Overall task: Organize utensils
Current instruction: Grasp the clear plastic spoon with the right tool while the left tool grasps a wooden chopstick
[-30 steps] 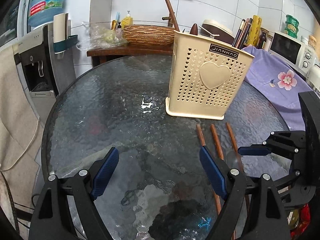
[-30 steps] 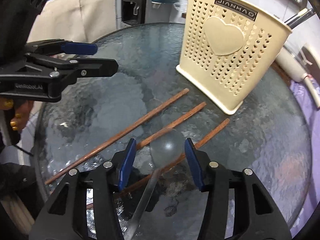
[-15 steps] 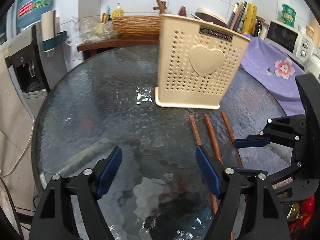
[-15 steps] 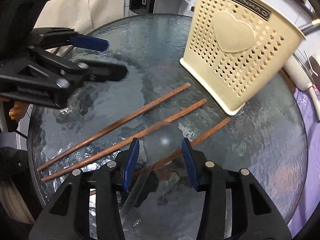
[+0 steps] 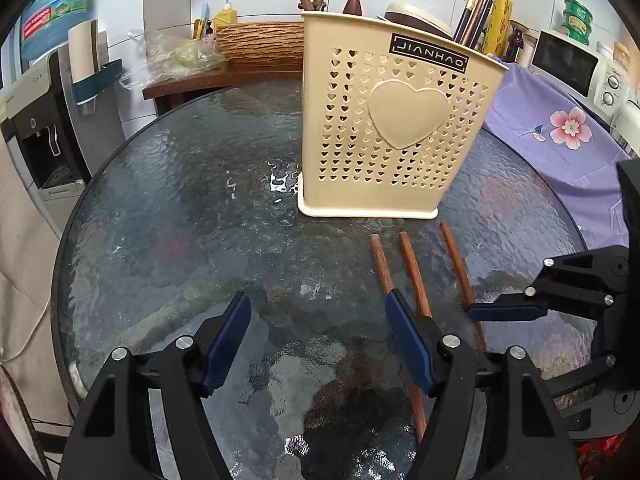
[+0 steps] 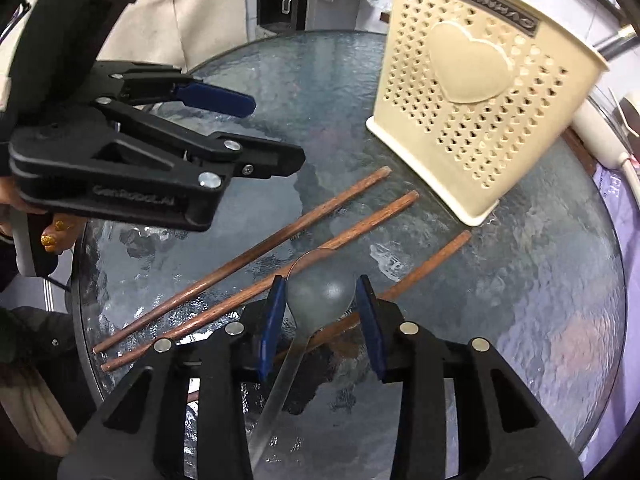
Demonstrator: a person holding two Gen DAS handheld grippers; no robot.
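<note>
So the round glass tabletop [image 6: 540, 320] fills most of the right wrist view, and the cream utensil holder [image 6: 476, 92] stands in the upper right. Three wooden chopsticks [image 6: 256, 248] lie in the middle, running from lower left up toward the holder's base. The metal spoon [image 6: 320, 292] sits at lower centre, bowl resting across the chopsticks, handle running down toward the bottom edge. The right hand-held gripper [image 6: 322, 312] is right on it, jaws closing on either side of the bowl, not clearly pressing yet. The left hand-held gripper [image 5: 318, 344] is nearer the leftmost chopstick but has only bare glass between its closing jaws. The spoon's handle end is hidden behind the right one's body, and you can't see into the holder.
</note>
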